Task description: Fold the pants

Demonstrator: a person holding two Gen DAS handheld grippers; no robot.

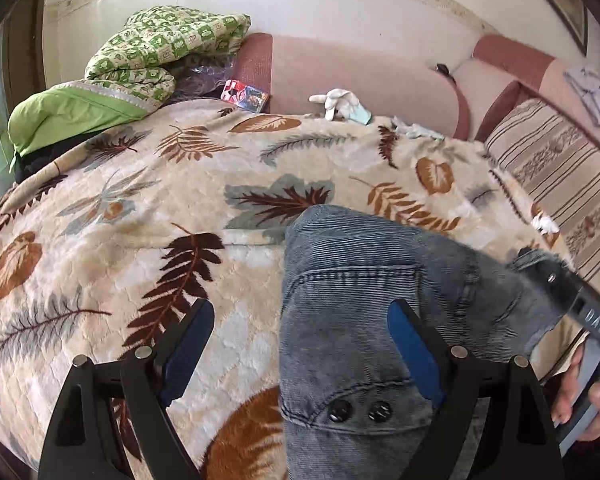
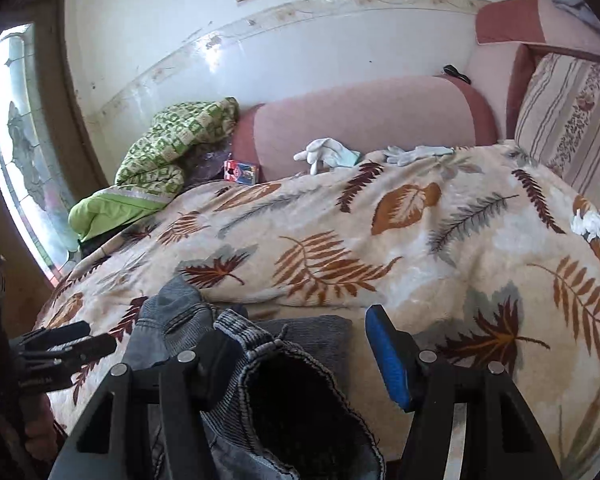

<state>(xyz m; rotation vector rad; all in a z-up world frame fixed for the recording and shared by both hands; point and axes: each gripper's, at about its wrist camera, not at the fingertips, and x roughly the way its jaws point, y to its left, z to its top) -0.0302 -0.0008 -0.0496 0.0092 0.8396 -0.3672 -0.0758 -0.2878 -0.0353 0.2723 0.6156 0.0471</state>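
Note:
Grey-blue denim pants (image 1: 360, 304) lie on a leaf-print blanket (image 1: 140, 200), with a back pocket and two snap buttons showing near me. My left gripper (image 1: 300, 344) is open above the pants' left edge; one finger is over the blanket, the other over the denim. My right gripper (image 2: 292, 352) is open, and a bunched pant-leg opening (image 2: 300, 408) lies between its fingers. The right gripper also shows at the right edge of the left wrist view (image 1: 580, 304). The left gripper shows at the left of the right wrist view (image 2: 60, 344).
A green checked quilt (image 1: 160, 48) and a green cushion (image 1: 72, 112) are piled at the back left. White gloves (image 1: 340, 102) lie by the pink sofa back (image 1: 360, 76). A striped cushion (image 1: 560, 176) is on the right. A small red packet (image 1: 244, 94) sits at the back.

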